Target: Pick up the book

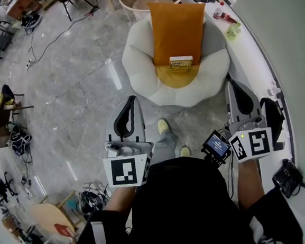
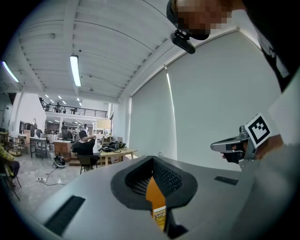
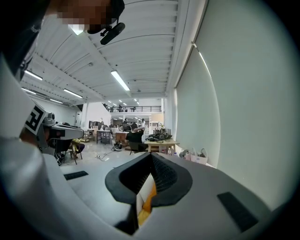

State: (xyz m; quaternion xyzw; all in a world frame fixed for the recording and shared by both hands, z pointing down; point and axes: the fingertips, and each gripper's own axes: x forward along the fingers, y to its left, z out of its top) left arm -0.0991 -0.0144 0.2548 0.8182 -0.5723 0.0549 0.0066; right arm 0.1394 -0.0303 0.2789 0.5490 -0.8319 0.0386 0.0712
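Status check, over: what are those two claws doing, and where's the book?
Left gripper shut, empty. Right gripper shut, empty. Book lies on white chair, against orange cushion, untouched. Nothing blocking it.

Front of chair: bare floor, open way.
Right of chair: white ledge close, maybe tight.
Chair back: orange cushion.
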